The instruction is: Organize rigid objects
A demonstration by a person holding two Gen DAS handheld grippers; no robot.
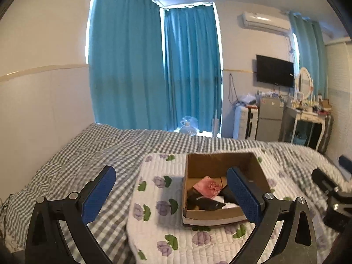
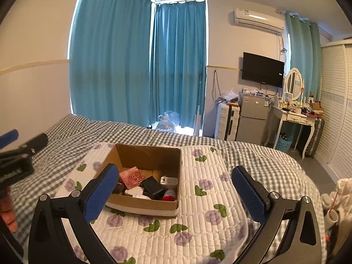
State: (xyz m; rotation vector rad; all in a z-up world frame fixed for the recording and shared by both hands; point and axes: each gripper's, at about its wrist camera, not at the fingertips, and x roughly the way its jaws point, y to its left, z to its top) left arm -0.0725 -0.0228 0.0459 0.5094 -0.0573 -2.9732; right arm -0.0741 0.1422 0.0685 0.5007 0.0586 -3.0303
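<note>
I see the bed (image 2: 154,132) carrying a floral quilt (image 2: 209,198), with the cardboard box (image 2: 145,204) resting on it. I hold the left tool (image 1: 171,194) and right tool (image 2: 176,195) wide, both empty, above the quilt. The items already lie inside; I judge a check or repositioning comes next. The box's long axis runs roughly away from me.

Left tool (image 1: 173,189) spread wide and empty — cardboard box (image 1: 220,165) of small items sits on floral quilt (image 1: 154,220).
</note>
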